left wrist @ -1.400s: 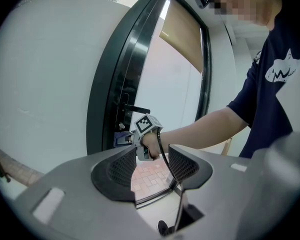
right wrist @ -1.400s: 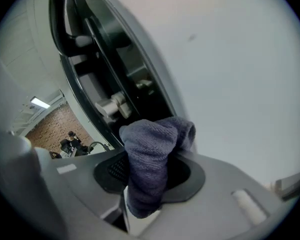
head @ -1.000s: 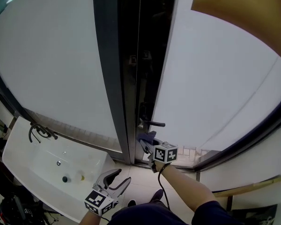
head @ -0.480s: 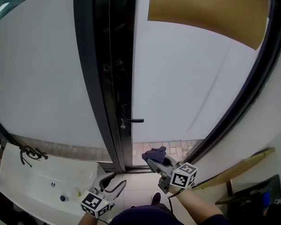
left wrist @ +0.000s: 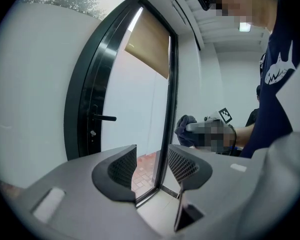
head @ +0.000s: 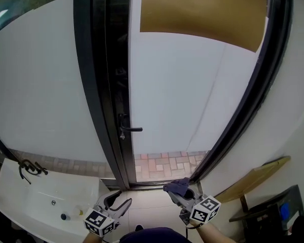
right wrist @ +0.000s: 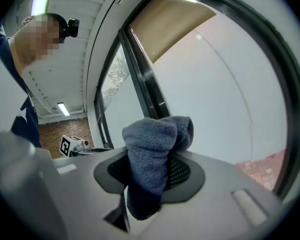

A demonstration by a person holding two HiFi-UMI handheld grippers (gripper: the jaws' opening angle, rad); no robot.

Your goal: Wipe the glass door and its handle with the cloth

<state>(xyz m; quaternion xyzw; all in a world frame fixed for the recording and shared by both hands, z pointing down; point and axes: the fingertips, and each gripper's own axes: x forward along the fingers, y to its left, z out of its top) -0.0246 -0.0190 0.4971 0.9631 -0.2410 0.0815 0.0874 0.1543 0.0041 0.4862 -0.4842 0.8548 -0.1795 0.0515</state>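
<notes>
At the bottom centre of the head view, the right gripper point(head: 178, 192) is clamped on the crumpled blue cloth point(head: 176, 186). The cloth bulges up between the jaws in the right gripper view and sits just below the lower edge of the glass door point(head: 187, 100), not touching it. Further left along the bottom edge, the left gripper point(head: 120, 198) has its jaws apart with nothing between them. The black handle point(head: 129, 129) juts from the dark door frame at mid-frame, well above both grippers. A white sink point(head: 25, 201) fills the lower left corner.
</notes>
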